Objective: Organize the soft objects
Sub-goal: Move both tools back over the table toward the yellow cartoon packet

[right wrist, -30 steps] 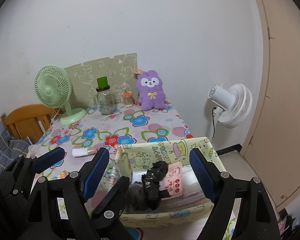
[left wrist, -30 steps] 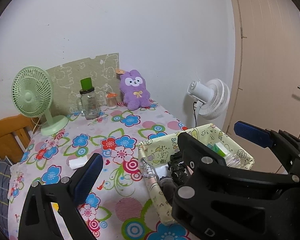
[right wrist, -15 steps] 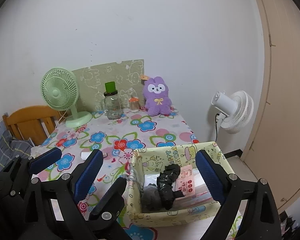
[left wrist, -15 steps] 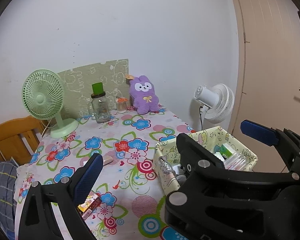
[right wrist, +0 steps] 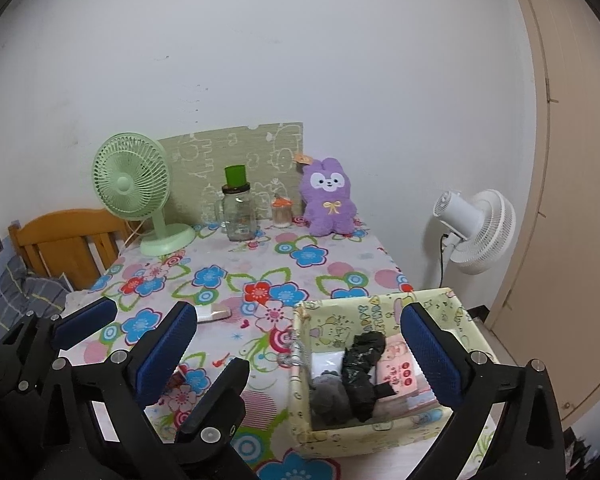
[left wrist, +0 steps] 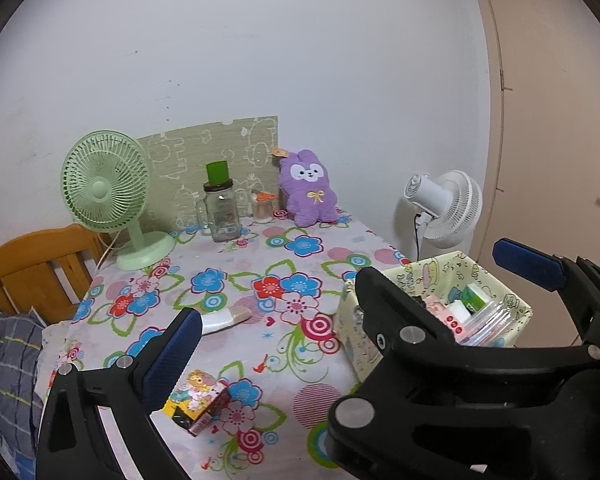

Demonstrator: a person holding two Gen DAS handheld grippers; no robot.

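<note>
Hovering above the near edge of the flowered tablecloth (right wrist: 260, 280), both grippers are spread wide and hold nothing. The right gripper (right wrist: 300, 354) is raised over the yellow fabric basket (right wrist: 340, 436), its blue-padded fingers straddling the basket's near half. The left gripper (left wrist: 342, 312) hangs just to its left, over bare cloth.

Inside the basket the right wrist view shows a grey soft lump (right wrist: 330, 398), a crumpled black bag (right wrist: 362, 364) and a pink tissue pack (right wrist: 398, 372). The left wrist view shows instead a small colourful box (left wrist: 198, 400) lying near the front edge, and a green-labelled pack (left wrist: 476, 296) in the basket.

A white flat packet (left wrist: 224, 318) lies mid-table. Farther back stand a green desk fan (right wrist: 140, 196), a glass jar with a green cup on top (right wrist: 238, 208) and the purple plush bunny (right wrist: 328, 202) against the wall. A white fan (right wrist: 476, 232) stands beyond the table.
</note>
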